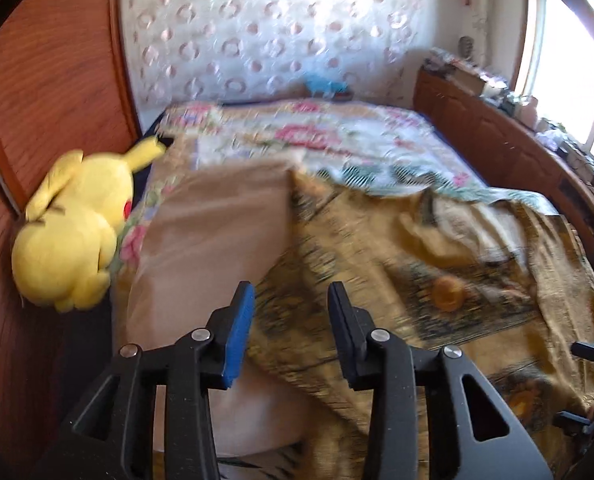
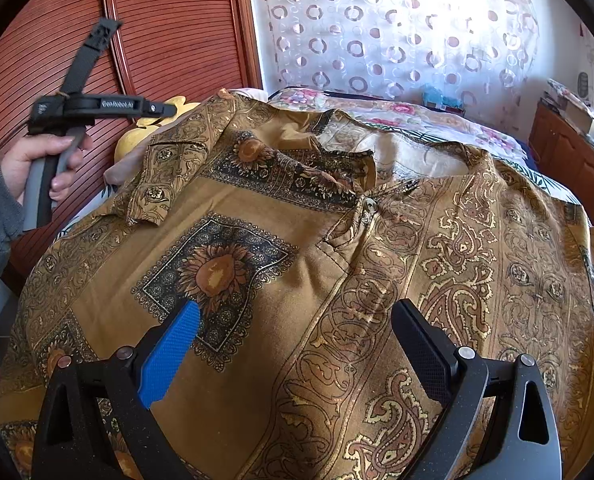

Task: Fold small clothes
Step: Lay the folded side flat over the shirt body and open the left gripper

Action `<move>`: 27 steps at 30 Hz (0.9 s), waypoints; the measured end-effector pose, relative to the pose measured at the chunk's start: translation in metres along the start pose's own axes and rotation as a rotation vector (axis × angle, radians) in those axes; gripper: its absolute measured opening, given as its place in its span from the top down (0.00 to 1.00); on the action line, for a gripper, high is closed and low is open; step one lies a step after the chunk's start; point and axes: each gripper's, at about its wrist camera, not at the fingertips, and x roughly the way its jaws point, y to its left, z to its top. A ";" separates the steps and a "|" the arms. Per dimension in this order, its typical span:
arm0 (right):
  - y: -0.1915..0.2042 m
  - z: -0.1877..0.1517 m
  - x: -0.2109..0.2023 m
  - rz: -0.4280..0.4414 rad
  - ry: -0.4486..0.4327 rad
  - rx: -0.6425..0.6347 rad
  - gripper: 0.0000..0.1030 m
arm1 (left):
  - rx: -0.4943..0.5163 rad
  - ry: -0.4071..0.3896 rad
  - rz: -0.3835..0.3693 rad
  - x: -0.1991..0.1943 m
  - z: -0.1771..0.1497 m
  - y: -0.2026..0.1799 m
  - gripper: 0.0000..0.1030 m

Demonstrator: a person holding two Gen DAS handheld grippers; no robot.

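A bed (image 1: pixel 337 148) covered by a floral bedspread (image 2: pixel 417 114) is seen in the middle. At twelve o'clock a white curtain (image 2: pixel 377 28) printed with rings is lit from behind. A reddish slatted wooden panel (image 2: pixel 169 28) is placed at ten o'clock. A low wooden cabinet (image 1: pixel 497 136) is set at two o'clock, beneath a bright window (image 1: pixel 569 76).
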 end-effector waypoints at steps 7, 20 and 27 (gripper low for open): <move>0.001 0.000 0.001 0.002 0.004 -0.002 0.06 | -0.062 0.025 -0.020 0.020 -0.017 0.021 0.63; 0.001 0.000 0.001 -0.001 0.009 -0.005 0.06 | 0.027 -0.100 -0.071 -0.024 -0.008 -0.013 0.95; 0.001 0.000 0.000 -0.003 0.007 -0.004 0.06 | 0.112 -0.161 -0.129 -0.048 0.017 -0.066 0.95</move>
